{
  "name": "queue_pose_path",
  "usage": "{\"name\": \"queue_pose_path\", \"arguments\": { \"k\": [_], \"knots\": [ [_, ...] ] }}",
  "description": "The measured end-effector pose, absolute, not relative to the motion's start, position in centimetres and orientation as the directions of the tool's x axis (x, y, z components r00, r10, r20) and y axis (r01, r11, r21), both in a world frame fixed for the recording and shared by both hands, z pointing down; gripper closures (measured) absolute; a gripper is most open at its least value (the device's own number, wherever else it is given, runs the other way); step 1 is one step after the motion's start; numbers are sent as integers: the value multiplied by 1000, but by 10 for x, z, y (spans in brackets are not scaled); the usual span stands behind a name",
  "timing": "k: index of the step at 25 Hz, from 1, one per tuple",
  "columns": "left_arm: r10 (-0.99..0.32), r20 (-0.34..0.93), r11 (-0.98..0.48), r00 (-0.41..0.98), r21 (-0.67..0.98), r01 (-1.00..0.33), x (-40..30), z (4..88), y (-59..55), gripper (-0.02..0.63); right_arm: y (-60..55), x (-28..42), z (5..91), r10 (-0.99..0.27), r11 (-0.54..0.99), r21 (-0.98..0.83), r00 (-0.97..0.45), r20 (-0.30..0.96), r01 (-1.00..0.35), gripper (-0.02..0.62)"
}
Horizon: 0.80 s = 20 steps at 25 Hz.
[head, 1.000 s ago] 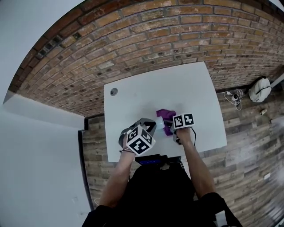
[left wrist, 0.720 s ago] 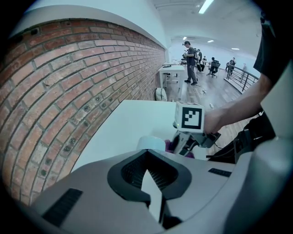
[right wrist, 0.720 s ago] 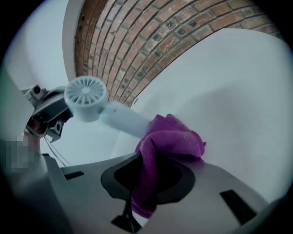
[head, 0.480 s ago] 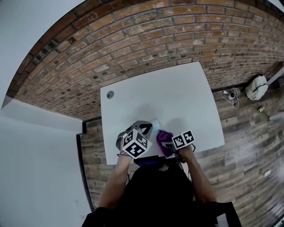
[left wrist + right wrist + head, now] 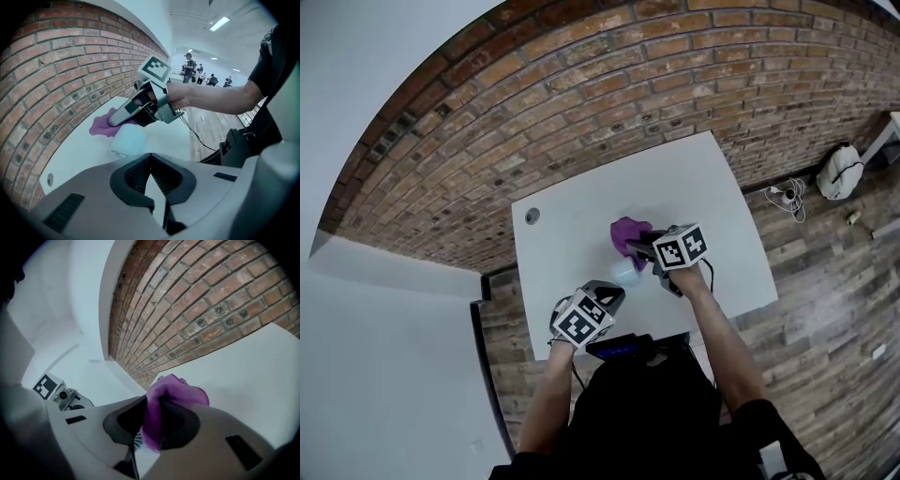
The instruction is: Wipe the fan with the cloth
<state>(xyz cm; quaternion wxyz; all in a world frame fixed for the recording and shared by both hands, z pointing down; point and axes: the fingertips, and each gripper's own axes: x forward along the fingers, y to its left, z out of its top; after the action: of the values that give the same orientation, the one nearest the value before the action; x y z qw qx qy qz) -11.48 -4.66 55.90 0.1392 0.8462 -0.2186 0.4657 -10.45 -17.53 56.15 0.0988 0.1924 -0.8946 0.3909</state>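
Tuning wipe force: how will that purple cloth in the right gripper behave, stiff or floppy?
Probably floppy: the purple cloth bunches and folds over where the right gripper pinches it. Likely light, since it looks like thin fabric held by one fold. When wiped, it may well bunch up rather than spread flat.

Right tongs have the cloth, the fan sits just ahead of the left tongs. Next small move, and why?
Probably ease the right tongs down and toward the person so the cloth lands on the fan. The cloth is clamped, but it hangs just beyond the fan and seems short of touching it.
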Motion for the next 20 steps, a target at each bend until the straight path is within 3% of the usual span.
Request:
{"name": "queue_pose_path", "arguments": {
  "k": [3, 8, 17, 20],
  "knots": [
    [-280, 860, -840, 427, -4, -542, -124, 564, -54, 603, -167, -113, 562, -210, 623, -681, -921, 328, -385, 529],
    [-339, 859, -804, 383, -53, -593, -143, 561, -73, 603, -149, -95, 567, -225, 528, -752, -919, 324, -395, 529],
    [-387, 844, -773, 372, -78, -629, -147, 549, -110, 603, -105, -68, 582, -359, 338, -821, -870, 339, -460, 529],
    [-382, 844, -809, 375, -109, -578, -136, 533, -102, 603, -114, -53, 562, -428, 317, -836, -854, 295, -448, 529]
  ]
}}
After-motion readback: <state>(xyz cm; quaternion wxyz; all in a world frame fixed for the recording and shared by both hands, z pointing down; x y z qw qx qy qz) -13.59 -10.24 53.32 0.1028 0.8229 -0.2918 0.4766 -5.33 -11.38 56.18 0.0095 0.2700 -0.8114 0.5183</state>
